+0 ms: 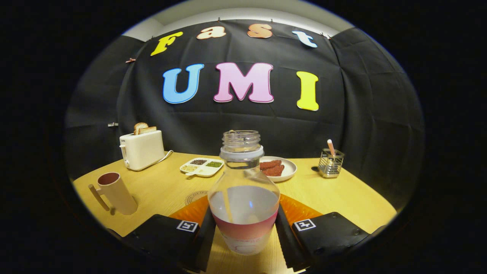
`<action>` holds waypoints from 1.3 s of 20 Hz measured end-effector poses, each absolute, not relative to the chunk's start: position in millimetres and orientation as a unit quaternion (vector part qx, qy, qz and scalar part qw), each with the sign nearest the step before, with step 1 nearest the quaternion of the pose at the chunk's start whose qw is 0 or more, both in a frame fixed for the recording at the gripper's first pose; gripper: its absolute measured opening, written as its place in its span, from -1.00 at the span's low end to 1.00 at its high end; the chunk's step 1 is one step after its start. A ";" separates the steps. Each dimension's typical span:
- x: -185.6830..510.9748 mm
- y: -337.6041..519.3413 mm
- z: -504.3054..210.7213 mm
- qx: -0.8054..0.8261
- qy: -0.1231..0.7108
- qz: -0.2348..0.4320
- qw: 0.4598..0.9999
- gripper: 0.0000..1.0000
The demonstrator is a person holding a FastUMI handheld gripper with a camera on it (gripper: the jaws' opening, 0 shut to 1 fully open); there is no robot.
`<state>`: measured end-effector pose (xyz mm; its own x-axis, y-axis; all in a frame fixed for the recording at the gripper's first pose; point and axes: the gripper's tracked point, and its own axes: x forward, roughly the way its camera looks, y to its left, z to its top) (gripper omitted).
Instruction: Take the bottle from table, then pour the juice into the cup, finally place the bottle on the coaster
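Table (159, 190): wood | carried: toaster (141, 149), cup (116, 193), divided dish (201, 166), plate (283, 167), utensil holder (330, 163), coaster (194, 197), bottle (244, 198) between gripper (244, 236) fingers.

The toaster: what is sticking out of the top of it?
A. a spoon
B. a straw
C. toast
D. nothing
C: two slices of toast poke up from the toaster, which stands at the back of the table, beyond the bottle gripped between the fingers.
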<state>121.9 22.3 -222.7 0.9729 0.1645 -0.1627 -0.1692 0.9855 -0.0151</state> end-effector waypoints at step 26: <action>131.4 202.0 -200.3 -0.482 0.029 0.206 0.851 0.51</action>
